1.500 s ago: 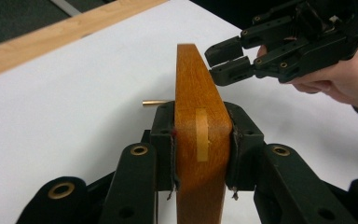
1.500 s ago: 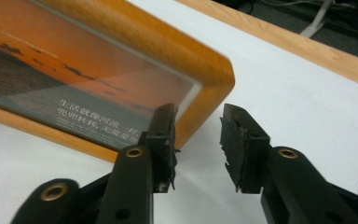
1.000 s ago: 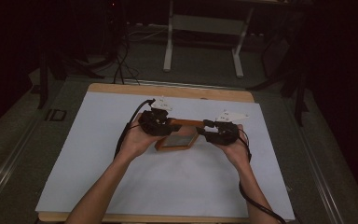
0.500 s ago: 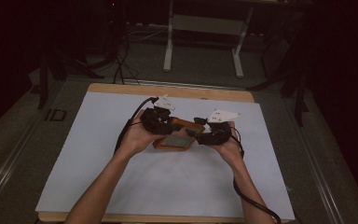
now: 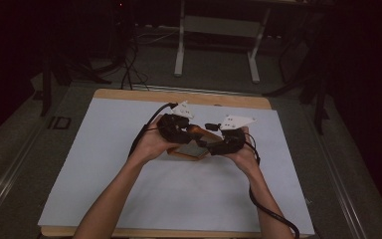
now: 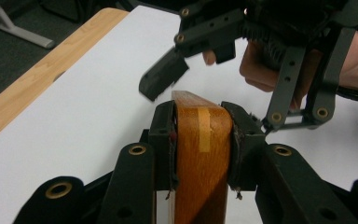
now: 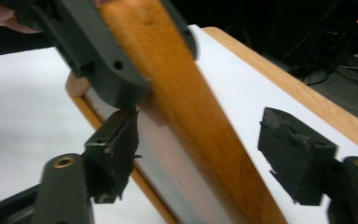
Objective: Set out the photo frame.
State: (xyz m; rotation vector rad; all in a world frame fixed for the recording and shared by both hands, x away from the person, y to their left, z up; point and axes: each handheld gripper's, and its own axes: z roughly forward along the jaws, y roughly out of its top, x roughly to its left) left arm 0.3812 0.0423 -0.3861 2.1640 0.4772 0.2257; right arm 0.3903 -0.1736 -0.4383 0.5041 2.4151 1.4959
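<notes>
We kept the left gripper's (image 6: pixel 203 135) fingers clamped on the wooden frame's (image 6: pixel 200 163) edge to steady it above the bench (image 5: pixel 129 199); the right gripper's (image 7: pixel 205 154) fingers had just been opening, the frame between them, untouched.

Orange-brown wooden frame (image 5: pixel 193 149), tilted, raised off white tabletop

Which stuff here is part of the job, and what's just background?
In the job:
- wooden frame
- left gripper, shut on the frame
- right gripper, jaws just opened, frame between them

Just lying about:
- white table sheet
- metal stand
- floor cables
</notes>
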